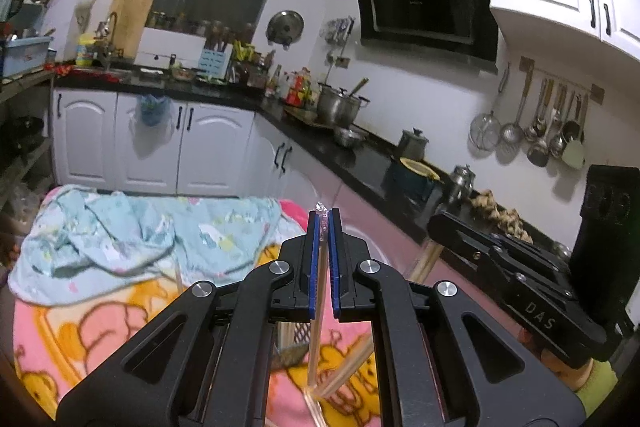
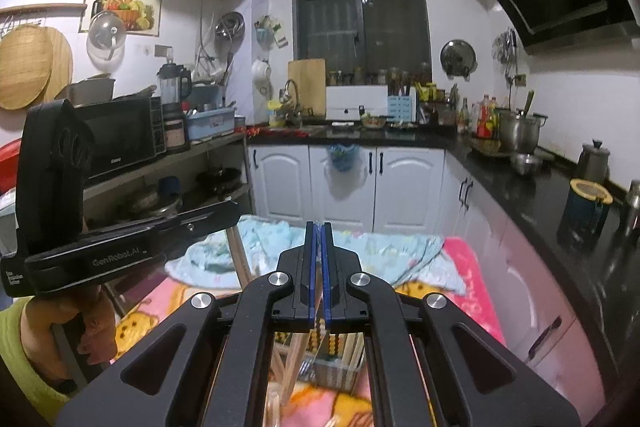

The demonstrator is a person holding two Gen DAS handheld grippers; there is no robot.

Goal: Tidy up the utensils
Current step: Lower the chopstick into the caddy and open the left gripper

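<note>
My left gripper point(image 1: 322, 215) is shut on a clear plastic wrapper point(image 1: 322, 207) whose crumpled edge pokes out above the blue pads. Pale wooden chopsticks point(image 1: 316, 331) hang inside it below the fingers. My right gripper point(image 2: 318, 227) is also shut, with a thin strip of the clear plastic point(image 2: 319, 341) between its pads and chopsticks point(image 2: 298, 351) showing underneath. In each view the other gripper appears side-on, the right one point(image 1: 434, 223) and the left one point(image 2: 234, 211), with chopsticks point(image 2: 240, 259) dangling under its tip. Both hover above a pink cartoon blanket point(image 1: 100, 331).
A light blue cloth point(image 1: 140, 227) lies crumpled on the blanket's far end. A small utensil container point(image 2: 336, 359) sits below my grippers, mostly hidden. A black counter point(image 2: 520, 183) with pots runs along the right; white cabinets point(image 2: 408, 183) stand ahead, and a shelf holds a microwave point(image 2: 120, 135) at left.
</note>
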